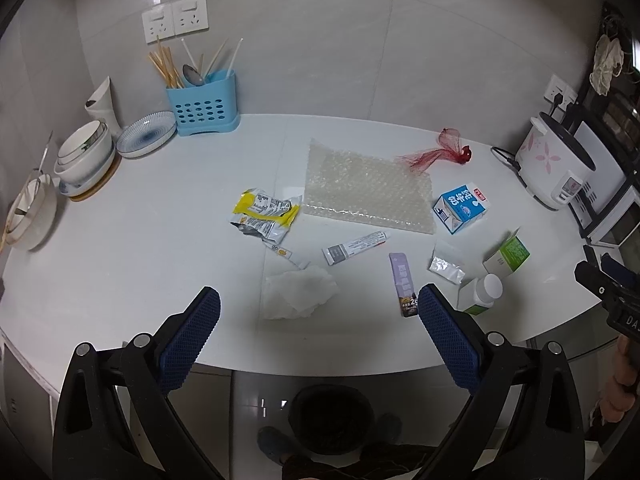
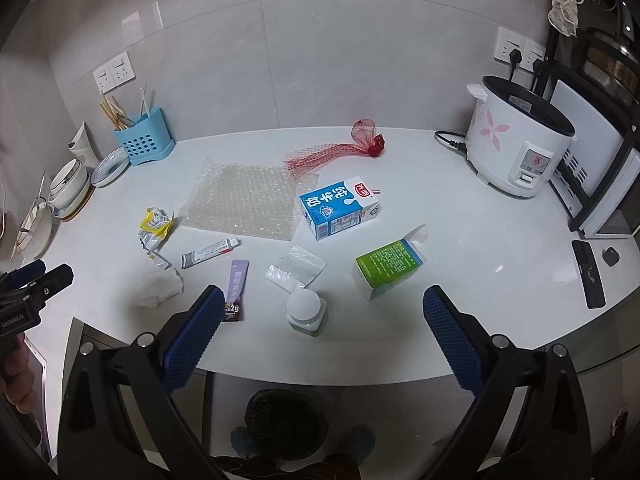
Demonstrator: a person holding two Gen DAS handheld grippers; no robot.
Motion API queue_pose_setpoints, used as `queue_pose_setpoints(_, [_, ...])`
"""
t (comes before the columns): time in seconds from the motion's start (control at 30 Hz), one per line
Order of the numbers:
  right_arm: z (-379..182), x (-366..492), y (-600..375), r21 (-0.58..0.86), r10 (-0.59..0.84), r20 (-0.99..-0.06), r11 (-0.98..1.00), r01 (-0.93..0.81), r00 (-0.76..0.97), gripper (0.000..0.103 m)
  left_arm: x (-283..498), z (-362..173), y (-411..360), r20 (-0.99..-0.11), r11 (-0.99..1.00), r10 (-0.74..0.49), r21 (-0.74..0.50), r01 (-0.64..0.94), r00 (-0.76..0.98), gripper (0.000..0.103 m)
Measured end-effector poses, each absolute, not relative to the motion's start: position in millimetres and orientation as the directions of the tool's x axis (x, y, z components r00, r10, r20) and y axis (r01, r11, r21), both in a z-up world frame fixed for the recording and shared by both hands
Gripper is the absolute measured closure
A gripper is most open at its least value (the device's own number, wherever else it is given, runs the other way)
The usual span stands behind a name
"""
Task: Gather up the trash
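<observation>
Both grippers, left gripper (image 1: 319, 314) and right gripper (image 2: 324, 312), are hovering with fingers apart, holding nothing. Crumpled tissue (image 1: 298, 292) is lying on the desk (image 1: 120, 240) between the left fingers: probably feather-light, soft, best pinched mid-bulk.

Showing "纯牛奶" on the blue milk carton (image 2: 339, 207); reading "2g" on the purple sachet (image 2: 236, 290).

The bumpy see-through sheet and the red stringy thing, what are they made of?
The bumpy sheet looks like clear plastic bubble wrap: rows of small shiny air pockets, with the white counter showing through. The red stringy thing seems to be a thin plastic mesh bag, open netting bunched at one end.
</observation>
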State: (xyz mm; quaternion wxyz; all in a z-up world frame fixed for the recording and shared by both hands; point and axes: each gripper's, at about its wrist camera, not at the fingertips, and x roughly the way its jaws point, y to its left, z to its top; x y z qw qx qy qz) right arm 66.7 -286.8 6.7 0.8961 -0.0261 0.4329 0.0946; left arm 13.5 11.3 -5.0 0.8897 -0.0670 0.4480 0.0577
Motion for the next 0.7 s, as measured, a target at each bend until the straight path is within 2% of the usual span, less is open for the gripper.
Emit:
queue_pose_setpoints(0.27, [-12.8,73.8,-267.8,0.022,0.139,-0.794,0.980,-0.200,0.592,0.008,26.5,-30.2,33.0,-0.841,0.978,0.058,-0.062,-0.202,0.538,0.006])
queue_pose_setpoints(0.7, [-93.9,99.0,-239.0,-0.003,0.098,-0.847,0.982,-0.188,0.522,0.008,64.0,-117.6,61.0,-0.899,0.973,0.057,-0.049,-0.228,0.434,0.006])
